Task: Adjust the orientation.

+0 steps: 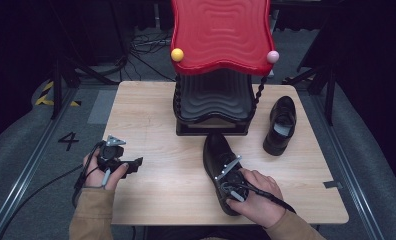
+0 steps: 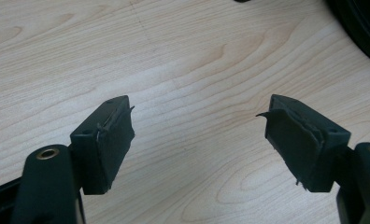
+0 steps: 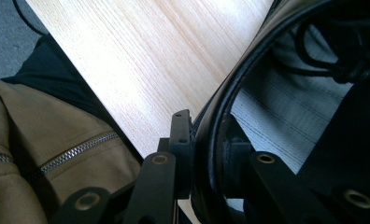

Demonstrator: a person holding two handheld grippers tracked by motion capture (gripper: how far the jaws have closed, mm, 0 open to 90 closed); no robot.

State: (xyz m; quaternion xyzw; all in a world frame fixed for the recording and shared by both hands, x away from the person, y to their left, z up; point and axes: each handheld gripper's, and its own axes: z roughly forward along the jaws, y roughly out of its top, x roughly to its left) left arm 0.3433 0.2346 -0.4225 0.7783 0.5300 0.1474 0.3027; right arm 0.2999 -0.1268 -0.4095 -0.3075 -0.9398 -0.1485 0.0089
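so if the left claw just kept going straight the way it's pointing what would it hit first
Probably the near shoe. The left claw is open over bare table and points toward the person's right, where that shoe lies. A dark curved edge shows at the top right of its own view, though depth is unclear.

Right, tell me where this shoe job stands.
Done: nothing looks finished; the rack shows no shoes on the tiers in view. In hand: the right gripper is clamped on the heel rim of the near shoe, which sits on the table in front of the rack. Left: the far shoe lies untouched to the right, and the left gripper hangs open over bare wood. Racking both is my guess.
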